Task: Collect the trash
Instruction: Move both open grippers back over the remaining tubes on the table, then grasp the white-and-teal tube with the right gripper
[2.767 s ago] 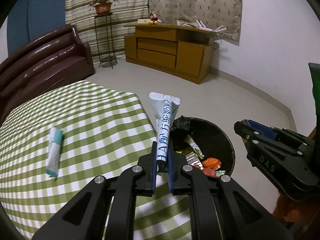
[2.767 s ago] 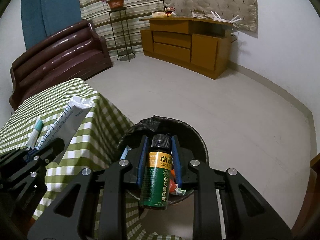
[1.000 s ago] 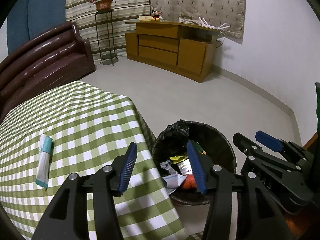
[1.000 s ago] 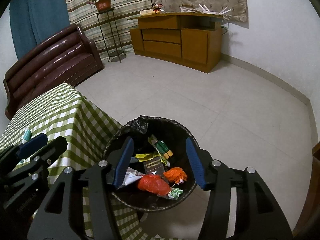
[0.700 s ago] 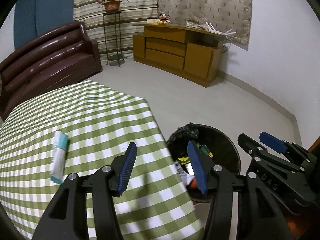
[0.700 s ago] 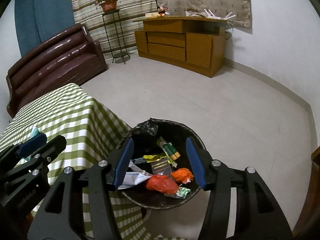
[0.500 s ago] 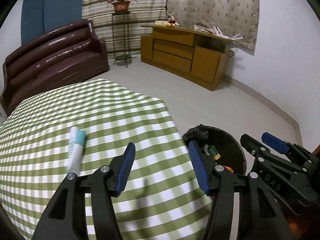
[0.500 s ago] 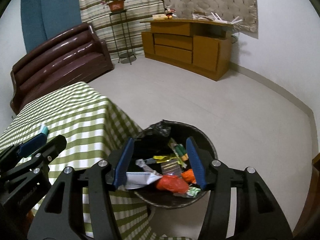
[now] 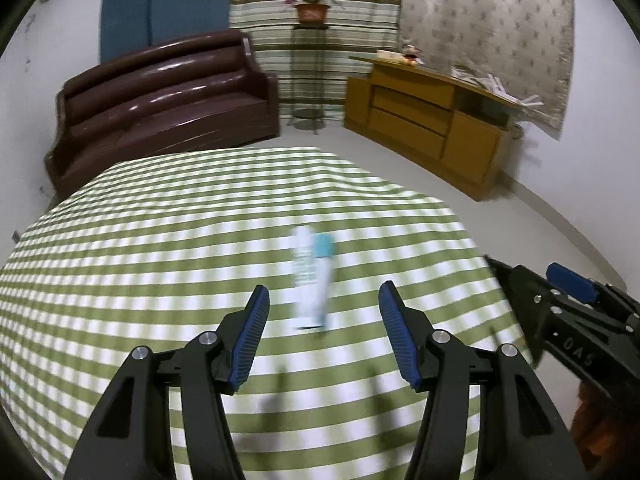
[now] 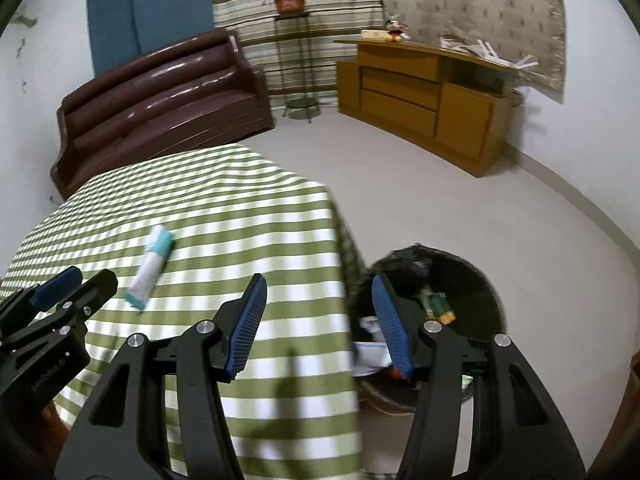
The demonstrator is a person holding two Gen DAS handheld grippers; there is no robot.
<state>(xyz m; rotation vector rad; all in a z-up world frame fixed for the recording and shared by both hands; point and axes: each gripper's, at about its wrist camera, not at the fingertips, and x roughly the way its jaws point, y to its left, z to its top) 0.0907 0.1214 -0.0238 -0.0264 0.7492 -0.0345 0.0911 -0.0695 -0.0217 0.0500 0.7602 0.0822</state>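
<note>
Over the green-and-white checked tablecloth [image 9: 160,248] both black grippers tilt downward, blue ribbed pads facing inward. Left gripper [image 9: 322,330] has its jaws spread and empty, aimed at the soft white tube [image 9: 314,280] with a teal cap lying flat on the cloth. Right gripper [image 10: 316,320] hangs released above the table's edge beside the round black-lined bin [image 10: 472,276] holding crumpled wrappers.

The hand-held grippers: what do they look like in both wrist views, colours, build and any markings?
Both look alike. The left hand-held gripper and the right hand-held gripper have black angular frames with triangular cut-outs, silver round screw heads at the joints, and two fingers faced with ribbed blue pads. Small pale lettering shows on each gripper's side in the other's view, too blurred to read. No cables or sleeves show.
</note>
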